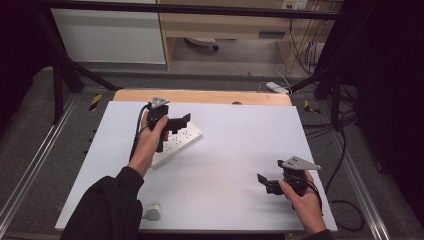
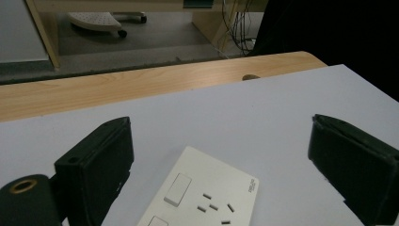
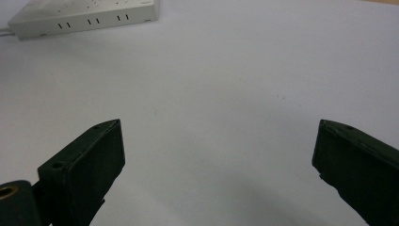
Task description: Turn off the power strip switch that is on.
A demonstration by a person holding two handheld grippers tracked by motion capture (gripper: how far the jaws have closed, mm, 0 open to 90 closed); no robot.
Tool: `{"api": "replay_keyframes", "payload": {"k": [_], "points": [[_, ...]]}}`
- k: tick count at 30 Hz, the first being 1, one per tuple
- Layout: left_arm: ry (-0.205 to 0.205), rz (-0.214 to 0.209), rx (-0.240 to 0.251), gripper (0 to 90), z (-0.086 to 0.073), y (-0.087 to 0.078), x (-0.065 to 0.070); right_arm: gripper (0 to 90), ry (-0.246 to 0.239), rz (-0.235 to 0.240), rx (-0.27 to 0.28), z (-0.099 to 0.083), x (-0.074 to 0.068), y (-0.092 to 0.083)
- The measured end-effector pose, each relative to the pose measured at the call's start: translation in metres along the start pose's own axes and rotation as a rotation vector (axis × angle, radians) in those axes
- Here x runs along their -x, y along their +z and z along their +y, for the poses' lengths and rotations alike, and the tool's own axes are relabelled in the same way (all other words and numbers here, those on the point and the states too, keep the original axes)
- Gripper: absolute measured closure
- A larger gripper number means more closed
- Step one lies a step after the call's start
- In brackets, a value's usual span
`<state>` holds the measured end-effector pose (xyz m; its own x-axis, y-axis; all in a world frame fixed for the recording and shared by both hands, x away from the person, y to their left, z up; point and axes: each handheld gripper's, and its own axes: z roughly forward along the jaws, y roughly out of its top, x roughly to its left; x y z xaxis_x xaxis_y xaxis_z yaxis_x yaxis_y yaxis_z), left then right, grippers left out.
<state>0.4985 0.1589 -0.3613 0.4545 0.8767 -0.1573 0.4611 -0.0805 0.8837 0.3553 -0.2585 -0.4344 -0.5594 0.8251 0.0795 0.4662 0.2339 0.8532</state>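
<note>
Left gripper (image 1: 175, 125), jaws spread, hovers over the power strip (image 1: 177, 142); right gripper (image 1: 268, 184), jaws spread, at 4 o'clock near the white board (image 1: 235, 150) edge.

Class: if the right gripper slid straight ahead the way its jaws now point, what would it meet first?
Probably bare white table for a long stretch. The right gripper is open with nothing between its jaws. The white power strip lies far ahead and off to one side, so it might pass it.
</note>
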Motion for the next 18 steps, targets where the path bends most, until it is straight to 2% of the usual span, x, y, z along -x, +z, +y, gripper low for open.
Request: {"api": "replay_keyframes", "payload": {"k": [4, 8, 18], "points": [[0.000, -0.004, 0.011, 7.2, 0.001, -0.013, -0.005, 3.3, 0.001, -0.001, -0.003, 0.000, 0.000, 0.000], [-0.001, 0.017, 0.003, 7.1, 0.001, -0.026, -0.007, 3.3, 0.001, 0.001, -0.007, 0.000, 0.000, 0.001], [-0.005, -0.015, 0.041, 7.0, -0.008, -0.059, -0.007, 3.3, -0.012, -0.001, -0.012, -0.001, -0.001, 0.001]]}}
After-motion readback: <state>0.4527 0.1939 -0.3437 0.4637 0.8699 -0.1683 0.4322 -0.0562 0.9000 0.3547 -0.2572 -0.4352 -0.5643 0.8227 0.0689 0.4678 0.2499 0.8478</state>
